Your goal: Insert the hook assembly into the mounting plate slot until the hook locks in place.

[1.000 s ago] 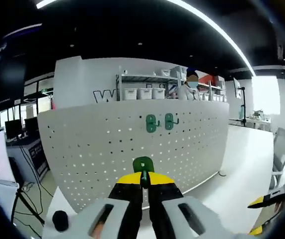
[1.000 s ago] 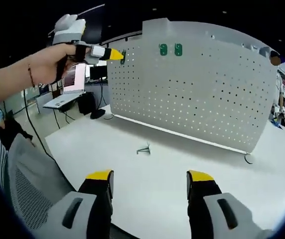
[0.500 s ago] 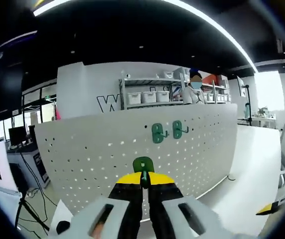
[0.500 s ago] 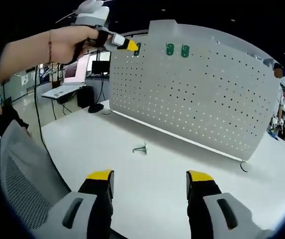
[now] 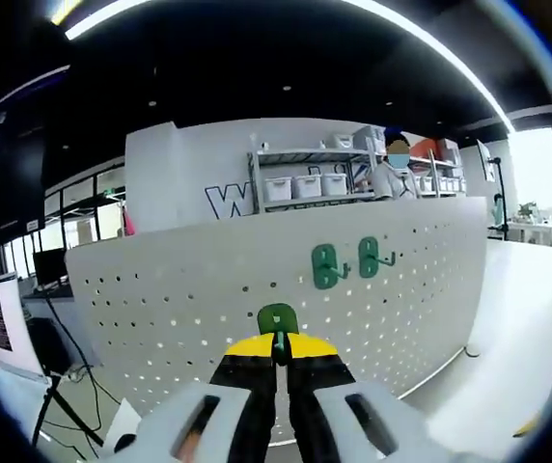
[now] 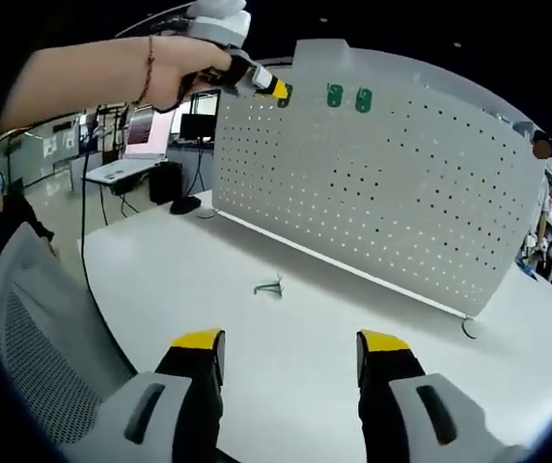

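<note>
We see our left gripper (image 5: 276, 359) with jaws pinching a green hook (image 5: 277, 320), while our right gripper (image 6: 289, 343) holds its jaws spread wide, gripping nothing, over the bench (image 6: 286, 338).

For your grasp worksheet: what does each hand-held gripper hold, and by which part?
The left hand-held gripper pinches a green plastic hook by its lower end, its rounded top protruding. The right hand-held gripper holds nothing.

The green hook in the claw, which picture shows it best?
The left gripper view: the green hook sits close, pinched in the left claw. In the right gripper view it is a tiny green speck near the pegboard.
</note>
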`<state>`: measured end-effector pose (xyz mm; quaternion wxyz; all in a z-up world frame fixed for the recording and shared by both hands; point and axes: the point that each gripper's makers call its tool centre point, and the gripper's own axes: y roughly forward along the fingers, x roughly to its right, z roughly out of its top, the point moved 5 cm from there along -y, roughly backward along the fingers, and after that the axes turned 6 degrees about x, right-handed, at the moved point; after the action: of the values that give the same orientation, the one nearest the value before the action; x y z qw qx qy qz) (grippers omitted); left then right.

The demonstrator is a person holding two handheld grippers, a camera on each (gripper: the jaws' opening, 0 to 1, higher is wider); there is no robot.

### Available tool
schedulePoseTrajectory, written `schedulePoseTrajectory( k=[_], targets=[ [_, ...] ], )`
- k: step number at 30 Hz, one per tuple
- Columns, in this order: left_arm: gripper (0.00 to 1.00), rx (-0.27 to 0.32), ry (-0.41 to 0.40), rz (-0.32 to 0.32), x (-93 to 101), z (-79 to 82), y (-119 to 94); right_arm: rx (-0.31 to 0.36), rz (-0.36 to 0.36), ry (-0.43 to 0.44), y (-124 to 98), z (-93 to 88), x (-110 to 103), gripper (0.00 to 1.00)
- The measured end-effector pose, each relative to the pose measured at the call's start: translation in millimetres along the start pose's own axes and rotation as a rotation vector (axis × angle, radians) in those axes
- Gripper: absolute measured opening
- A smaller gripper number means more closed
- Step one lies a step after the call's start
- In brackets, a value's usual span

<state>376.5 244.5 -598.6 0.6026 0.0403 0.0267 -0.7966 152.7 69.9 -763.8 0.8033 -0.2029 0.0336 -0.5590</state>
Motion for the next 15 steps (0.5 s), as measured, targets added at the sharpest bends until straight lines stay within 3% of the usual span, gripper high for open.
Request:
schedulePoseTrajectory(
  k=[15],
  targets=[
    [0.02,0.060,0.012,0.031,7.7,16.2,23.7,-0.026,-0.008,-0.022,-0.4,-5.6,1.9,0.47]
  ],
)
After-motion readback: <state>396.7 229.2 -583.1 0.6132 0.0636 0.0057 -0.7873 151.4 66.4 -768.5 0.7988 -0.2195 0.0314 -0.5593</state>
